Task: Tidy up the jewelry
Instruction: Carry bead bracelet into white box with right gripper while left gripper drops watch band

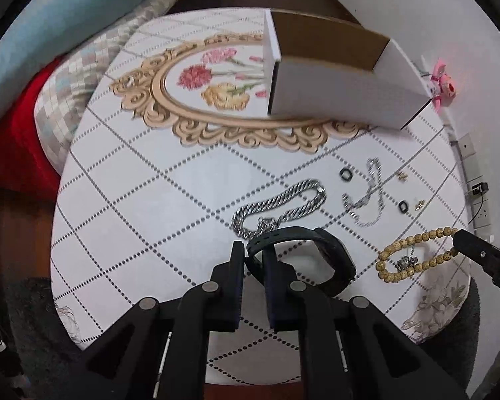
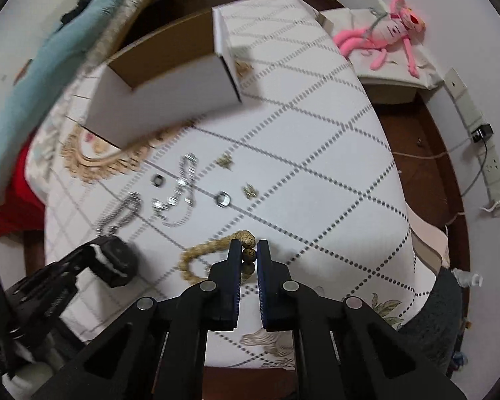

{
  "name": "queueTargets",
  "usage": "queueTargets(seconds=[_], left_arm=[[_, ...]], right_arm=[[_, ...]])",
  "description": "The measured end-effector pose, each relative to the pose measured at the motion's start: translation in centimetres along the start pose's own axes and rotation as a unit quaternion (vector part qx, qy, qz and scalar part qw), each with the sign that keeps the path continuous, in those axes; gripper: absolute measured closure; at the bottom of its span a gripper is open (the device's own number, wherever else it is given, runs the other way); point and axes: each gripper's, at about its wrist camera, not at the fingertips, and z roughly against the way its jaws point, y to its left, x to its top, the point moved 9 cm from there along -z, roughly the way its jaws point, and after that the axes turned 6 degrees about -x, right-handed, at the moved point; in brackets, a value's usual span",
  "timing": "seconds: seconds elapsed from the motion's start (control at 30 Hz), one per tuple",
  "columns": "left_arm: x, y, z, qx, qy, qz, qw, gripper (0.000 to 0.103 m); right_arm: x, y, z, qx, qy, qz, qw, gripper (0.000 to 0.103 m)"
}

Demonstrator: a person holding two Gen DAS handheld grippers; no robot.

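Observation:
My left gripper (image 1: 252,250) is shut on the strap of a black watch (image 1: 330,260), just above the patterned table (image 1: 133,200). My right gripper (image 2: 248,250) is shut on a tan bead bracelet (image 2: 210,250), also in the left wrist view (image 1: 413,256). A small silver charm (image 1: 406,262) lies inside the bead loop. Beyond lie a thick silver chain (image 1: 280,205), a thin silver chain (image 1: 366,196), two dark rings (image 1: 346,175) (image 1: 404,206) and small gold earrings (image 1: 401,176). An open white cardboard box (image 1: 343,96) stands at the table's far side.
A bed with red, checked and blue bedding (image 1: 50,83) runs along the left. A pink plush toy (image 2: 393,36) sits on a low stand by the wall. A power strip (image 2: 483,153) lies on the floor at right.

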Motion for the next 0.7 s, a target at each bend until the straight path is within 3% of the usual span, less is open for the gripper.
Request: queueTargets(seconds=[0.2,0.37,0.7], left_arm=[[1.6,-0.8,2.0,-0.011,-0.029,-0.008,0.9995,0.095],[4.9,-1.4,3.5,-0.023,-0.054,-0.016,0.9982,0.095],[14.6,-3.0,4.7,-0.027,-0.091,-0.045,0.9945,0.095]], right_arm=[[1.5,1.8,3.4,0.031,-0.03,0.015,0.999,0.094],[4.4,3.0,5.9,0.049,-0.063,0.032,0.996,0.094],[14.4,6.6,9.8,0.089,-0.123,0.051,0.987,0.094]])
